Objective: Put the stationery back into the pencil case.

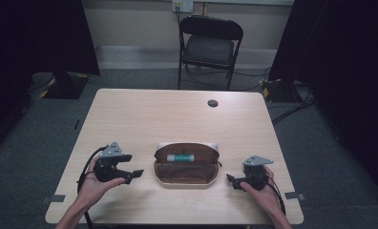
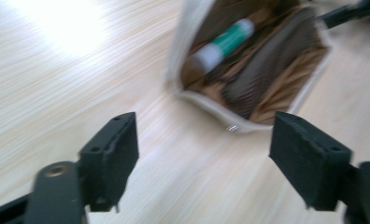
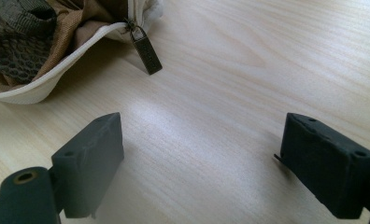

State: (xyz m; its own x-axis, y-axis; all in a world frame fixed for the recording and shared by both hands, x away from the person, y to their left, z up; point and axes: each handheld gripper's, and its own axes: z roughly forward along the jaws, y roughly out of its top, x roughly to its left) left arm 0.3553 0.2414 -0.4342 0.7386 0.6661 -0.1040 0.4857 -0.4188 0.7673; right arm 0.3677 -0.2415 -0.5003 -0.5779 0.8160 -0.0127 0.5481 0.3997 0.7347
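- An open brown fabric pencil case with a cream zip edge (image 1: 187,164) lies flat on the near middle of the pale wooden surface (image 1: 177,114), its lid folded back away from the person.
- Inside the case, a green-and-white glue stick (image 1: 181,157) lies on its side in the far half; in the left hand-held gripper view it (image 2: 223,43) rests beside a dark mesh pocket.
- A small bronze zip pull (image 3: 146,53) hangs from the case's right end onto the wood.
- The left hand-held gripper (image 1: 132,175) is held just left of the case, pointing at it; its jaws stand apart with nothing between them, only bare wood.
- The right hand-held gripper (image 1: 231,180) rests near the case's right end, jaws wide and holding nothing.
- Beyond the surface, a black folding chair (image 1: 209,45) stands on grey carpet.
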